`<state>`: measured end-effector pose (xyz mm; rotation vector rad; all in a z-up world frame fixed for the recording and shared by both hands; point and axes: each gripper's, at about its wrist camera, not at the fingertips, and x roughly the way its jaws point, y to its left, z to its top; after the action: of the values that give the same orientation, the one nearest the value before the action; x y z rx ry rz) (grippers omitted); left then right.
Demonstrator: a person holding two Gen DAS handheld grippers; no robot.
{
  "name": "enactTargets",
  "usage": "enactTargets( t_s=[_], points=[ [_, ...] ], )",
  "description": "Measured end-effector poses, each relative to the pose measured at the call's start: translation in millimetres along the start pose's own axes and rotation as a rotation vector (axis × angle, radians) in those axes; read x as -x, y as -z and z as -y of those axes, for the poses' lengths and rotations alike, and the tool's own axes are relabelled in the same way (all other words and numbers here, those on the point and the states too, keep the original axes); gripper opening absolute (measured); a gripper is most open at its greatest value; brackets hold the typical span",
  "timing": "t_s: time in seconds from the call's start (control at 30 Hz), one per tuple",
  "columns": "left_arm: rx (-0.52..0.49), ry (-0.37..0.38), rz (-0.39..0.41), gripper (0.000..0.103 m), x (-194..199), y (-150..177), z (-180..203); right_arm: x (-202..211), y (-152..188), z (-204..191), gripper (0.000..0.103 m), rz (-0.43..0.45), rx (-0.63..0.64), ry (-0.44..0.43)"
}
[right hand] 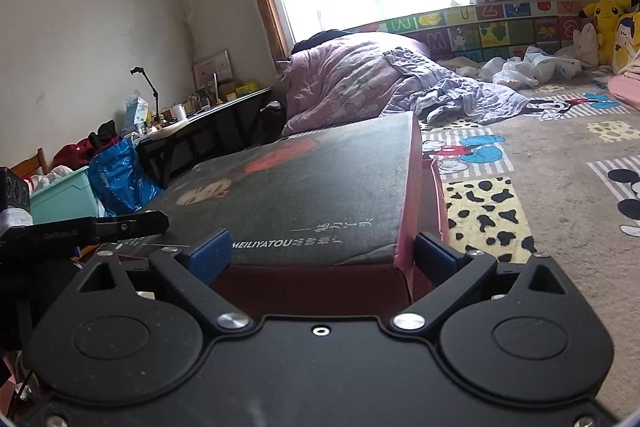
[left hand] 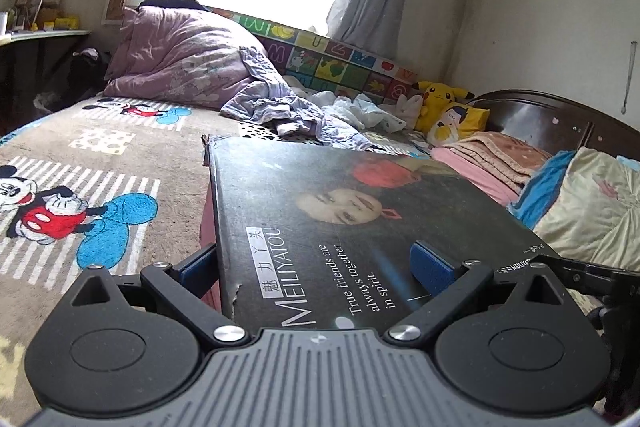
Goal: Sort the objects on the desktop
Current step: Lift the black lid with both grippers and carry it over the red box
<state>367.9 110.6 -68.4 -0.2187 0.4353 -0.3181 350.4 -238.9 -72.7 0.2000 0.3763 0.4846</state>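
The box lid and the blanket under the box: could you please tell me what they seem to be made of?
Box lid: printed cardboard with a slightly glossy finish, judging by the torn, frayed corner near the left gripper and the soft sheen.
Blanket: plush synthetic pile, probably fleece; the cartoon print looks fuzzy and matte.

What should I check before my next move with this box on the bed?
1. Left tool open: ok, jaws wide, one finger over the lid, one outside its edge.
2. Right tool open: ok, jaws wide across the lid's opposite edge.
3. Firm grip on lid: not ok, neither tool is closed.
4. Lid square on red base: cannot tell.
5. Box flat on blanket: cannot tell, underside hidden.
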Motion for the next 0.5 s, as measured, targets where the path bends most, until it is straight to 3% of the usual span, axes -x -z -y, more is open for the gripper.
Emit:
enactTargets(
  t_s=[0.5],
  points=[
    [0.066,0.008,0.009,0.1,-41.1,8.9,-31.7,-40.1,-4.4,4.6,0.099,-0.023,0.031,0.023]
  ],
)
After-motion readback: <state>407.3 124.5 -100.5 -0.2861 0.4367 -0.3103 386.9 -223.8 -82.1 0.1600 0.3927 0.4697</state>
